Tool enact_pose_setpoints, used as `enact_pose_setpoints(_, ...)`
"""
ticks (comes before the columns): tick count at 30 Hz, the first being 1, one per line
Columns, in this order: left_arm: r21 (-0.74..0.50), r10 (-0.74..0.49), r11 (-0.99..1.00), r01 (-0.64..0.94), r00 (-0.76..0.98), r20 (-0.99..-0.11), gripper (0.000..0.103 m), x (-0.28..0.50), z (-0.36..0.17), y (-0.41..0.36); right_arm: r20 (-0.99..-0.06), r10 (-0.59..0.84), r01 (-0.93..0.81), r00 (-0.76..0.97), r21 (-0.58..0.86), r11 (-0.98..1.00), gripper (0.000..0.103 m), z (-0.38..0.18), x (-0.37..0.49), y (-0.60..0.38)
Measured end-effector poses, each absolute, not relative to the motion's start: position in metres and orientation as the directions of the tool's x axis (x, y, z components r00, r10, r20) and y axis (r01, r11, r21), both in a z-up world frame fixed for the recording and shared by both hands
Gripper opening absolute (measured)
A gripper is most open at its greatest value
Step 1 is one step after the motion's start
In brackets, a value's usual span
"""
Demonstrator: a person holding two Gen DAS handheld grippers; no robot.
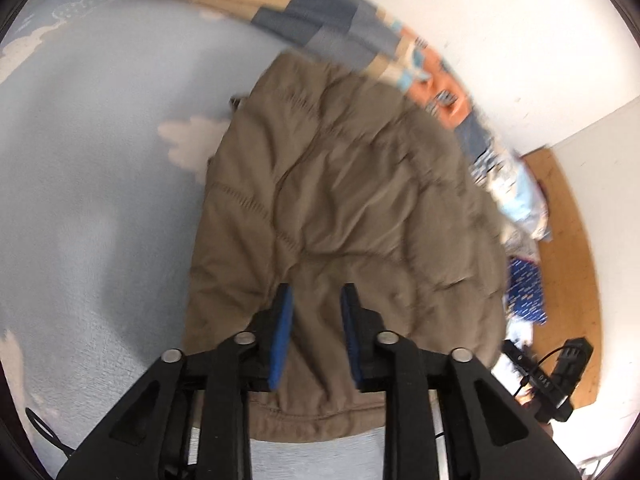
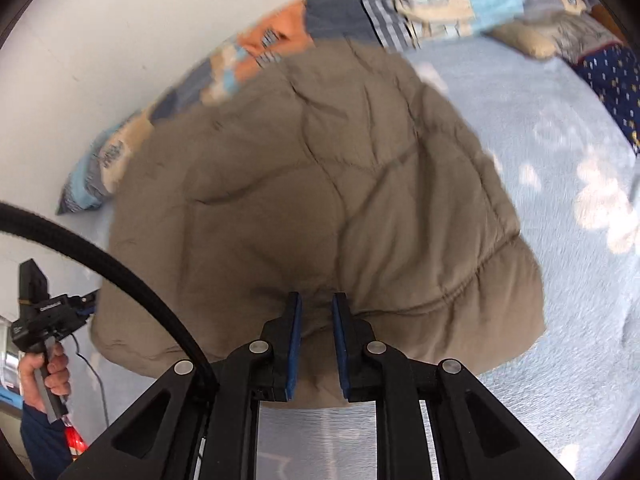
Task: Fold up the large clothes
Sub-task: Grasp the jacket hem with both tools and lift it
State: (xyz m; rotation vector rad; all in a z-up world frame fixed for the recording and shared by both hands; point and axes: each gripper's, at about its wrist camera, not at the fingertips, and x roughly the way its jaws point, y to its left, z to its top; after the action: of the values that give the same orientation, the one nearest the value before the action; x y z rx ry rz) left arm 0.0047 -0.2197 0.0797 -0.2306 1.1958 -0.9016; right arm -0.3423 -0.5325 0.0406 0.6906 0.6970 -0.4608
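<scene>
A brown quilted jacket [image 1: 340, 180] lies puffed up on a light blue bed sheet [image 1: 100, 200]. In the left wrist view my left gripper [image 1: 316, 292] stands over its near hem. The blue pads are apart and loose fabric lies between them, so it reads as open. In the right wrist view my right gripper [image 2: 317, 300] is shut on a bunched fold of the jacket [image 2: 320, 180], with creases running into the pads. The other gripper [image 2: 40, 312] shows at far left in a hand [image 2: 48, 372], beside the jacket's edge.
A patchwork quilt [image 1: 320, 20] is piled along the white wall [image 1: 500, 40] behind the jacket. A dark blue patterned cloth [image 2: 612, 80] lies at the sheet's far right. A wooden surface [image 1: 568, 240] borders the bed. A black cable [image 2: 100, 256] arcs over the jacket's left side.
</scene>
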Motion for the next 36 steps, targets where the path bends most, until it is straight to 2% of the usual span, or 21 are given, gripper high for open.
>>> enact_pose_setpoints(3,-0.609,-0.739,0.621,0.494,0.109,-0.665,0.029,0.004,0.092,-0.217,-0.651,-0.198,0.562,0.733,0.414,0.716,0.015,0.064,-0.348,-0.525)
enact_pose_setpoints(6,-0.605,-0.728,0.628,0.490,0.094,-0.680,0.030,0.003,0.089,-0.223,-0.619,-0.207,0.532,0.757,0.400,0.746,0.015,0.073,-0.342,-0.517)
enact_pose_setpoints(11,-0.546,-0.657,0.678,0.492,0.073,-0.750,0.030,-0.002,0.067,-0.243,-0.647,-0.150,0.483,0.747,0.374,0.791,0.015,0.063,-0.319,-0.496)
enact_pose_setpoints(18,-0.491,-0.627,0.702,0.515,0.121,-0.769,0.031,-0.008,0.070,-0.252,-0.712,-0.120,0.498,0.691,0.350,0.794,0.015,0.038,-0.301,-0.491)
enact_pose_setpoints(23,-0.434,-0.643,0.678,0.594,0.192,-0.741,0.032,-0.033,0.103,-0.261,-0.692,-0.133,0.489,0.710,0.348,0.800,0.015,0.054,-0.305,-0.488)
enact_pose_setpoints(27,-0.336,-0.637,0.645,0.687,0.241,-0.732,0.039,-0.068,0.121,-0.281,-0.650,-0.162,0.458,0.743,0.318,0.830,0.015,0.075,-0.308,-0.471)
enact_pose_setpoints(31,-0.320,-0.632,0.620,0.716,0.215,-0.744,0.039,-0.087,0.111,-0.301,-0.653,-0.170,0.439,0.738,0.273,0.856,0.016,0.078,-0.302,-0.458)
enact_pose_setpoints(36,-0.201,-0.549,0.648,0.735,0.268,-0.791,0.040,-0.101,0.092,-0.321,-0.691,-0.143,0.436,0.708,0.269,0.859,0.016,0.059,-0.287,-0.455)
